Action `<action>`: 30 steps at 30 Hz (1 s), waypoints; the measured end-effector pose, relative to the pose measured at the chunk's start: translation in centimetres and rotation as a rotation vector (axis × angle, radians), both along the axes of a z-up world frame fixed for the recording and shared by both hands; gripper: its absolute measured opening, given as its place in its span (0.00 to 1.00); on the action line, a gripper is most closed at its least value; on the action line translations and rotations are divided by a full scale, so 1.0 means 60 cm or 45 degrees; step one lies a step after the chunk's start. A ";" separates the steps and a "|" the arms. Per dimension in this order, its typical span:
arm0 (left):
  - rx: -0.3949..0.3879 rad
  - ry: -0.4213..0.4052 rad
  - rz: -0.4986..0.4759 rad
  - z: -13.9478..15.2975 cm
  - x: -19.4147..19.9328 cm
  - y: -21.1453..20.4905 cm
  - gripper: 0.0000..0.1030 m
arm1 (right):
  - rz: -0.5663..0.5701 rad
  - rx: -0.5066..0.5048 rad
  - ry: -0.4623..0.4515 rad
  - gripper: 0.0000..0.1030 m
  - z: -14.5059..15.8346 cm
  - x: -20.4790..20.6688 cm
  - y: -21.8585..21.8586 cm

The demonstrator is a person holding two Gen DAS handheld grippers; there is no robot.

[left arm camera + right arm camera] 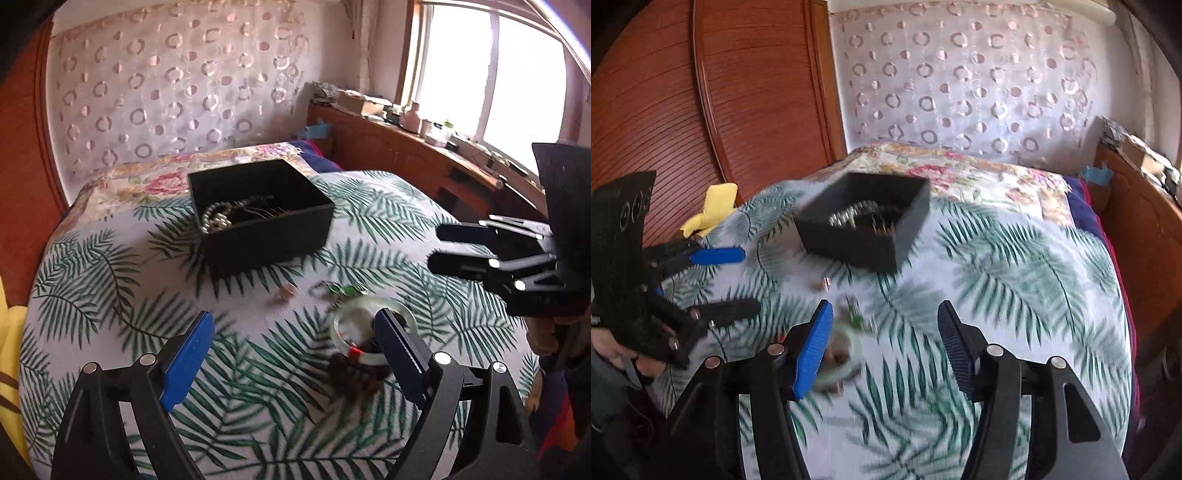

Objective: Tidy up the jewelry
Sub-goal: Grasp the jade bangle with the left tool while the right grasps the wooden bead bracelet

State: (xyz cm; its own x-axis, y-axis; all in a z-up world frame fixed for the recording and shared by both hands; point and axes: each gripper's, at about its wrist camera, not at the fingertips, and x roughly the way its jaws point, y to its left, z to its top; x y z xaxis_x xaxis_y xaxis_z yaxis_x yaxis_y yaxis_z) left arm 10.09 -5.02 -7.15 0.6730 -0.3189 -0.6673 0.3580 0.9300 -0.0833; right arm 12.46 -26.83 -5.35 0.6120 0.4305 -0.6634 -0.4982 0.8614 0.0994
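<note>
A black open box (266,214) sits on the leaf-print bedspread, with a pearl necklace (216,218) and a dark chain inside; it also shows in the right wrist view (866,225). A pale green bangle (373,332) lies in front of the box, with dark beads (354,373) at its near edge. Green earrings (345,290) and a small brown piece (282,293) lie between bangle and box. My left gripper (295,354) is open above the spread, its right finger over the bangle. My right gripper (882,347) is open and empty, its left finger over the blurred bangle (846,354).
The bed has a floral quilt (155,181) behind the box and a red wooden headboard (738,92) at the left. A wooden side cabinet (399,144) with clutter runs under the window at the right. A yellow cloth (713,206) lies at the bed's left edge.
</note>
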 end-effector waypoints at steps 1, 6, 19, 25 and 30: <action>-0.001 0.005 -0.009 -0.002 -0.002 -0.004 0.82 | -0.018 0.001 0.010 0.60 -0.008 -0.008 -0.010; -0.013 0.027 -0.067 -0.007 -0.004 -0.034 0.83 | -0.069 -0.008 0.036 0.66 -0.030 -0.031 -0.040; 0.044 0.143 -0.144 -0.051 0.025 -0.092 0.83 | -0.085 -0.023 0.012 0.68 -0.044 -0.067 -0.052; 0.019 0.189 -0.175 -0.061 0.043 -0.104 0.83 | -0.082 -0.021 0.002 0.68 -0.042 -0.072 -0.051; 0.048 0.159 -0.182 -0.061 0.041 -0.112 0.67 | -0.082 -0.027 0.012 0.68 -0.045 -0.072 -0.051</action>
